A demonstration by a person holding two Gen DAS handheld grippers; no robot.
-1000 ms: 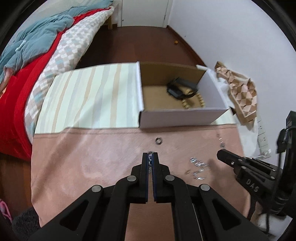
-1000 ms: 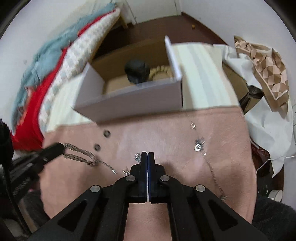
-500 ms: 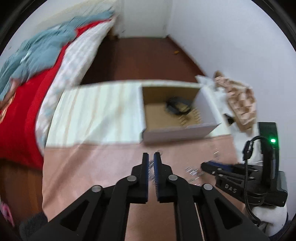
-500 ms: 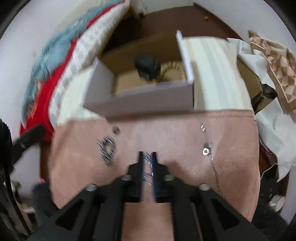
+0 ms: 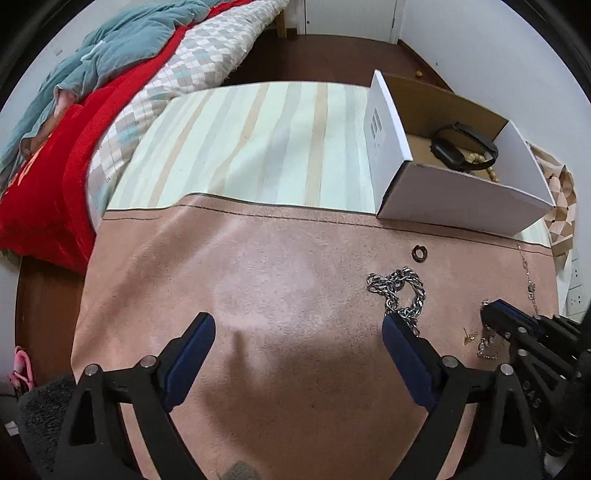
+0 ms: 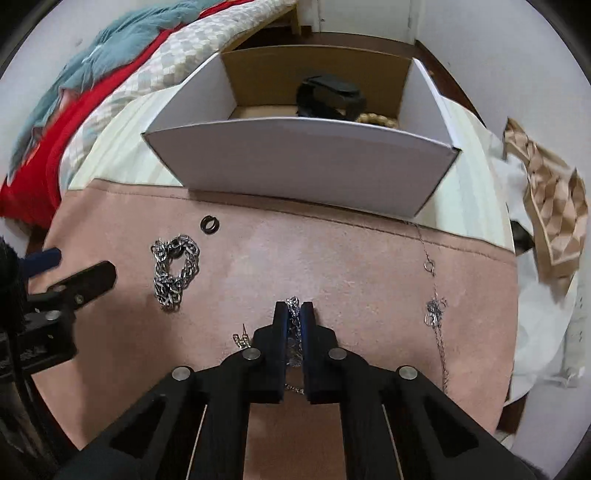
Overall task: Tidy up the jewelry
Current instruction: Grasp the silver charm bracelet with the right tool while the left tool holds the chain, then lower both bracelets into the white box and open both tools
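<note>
Both wrist views look steeply down, close over the pink mat [image 5: 258,295], toward the box [image 6: 303,162] and bed [image 5: 110,85] beyond, the left from further left, sharing the chain [image 5: 400,291].

This is a bedroom in a home. A bed [image 5: 155,74] with a red blanket [image 5: 44,177] and teal quilt [image 5: 122,44] stands beside a brown wooden floor [image 5: 332,55], white walls [image 5: 498,55] and a door [image 5: 351,16].

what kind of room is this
Most likely a bedroom: a bed with a red cover and a teal blanket runs along the wall, beside a small table with a pink cloth holding jewelry and a white box.
</note>
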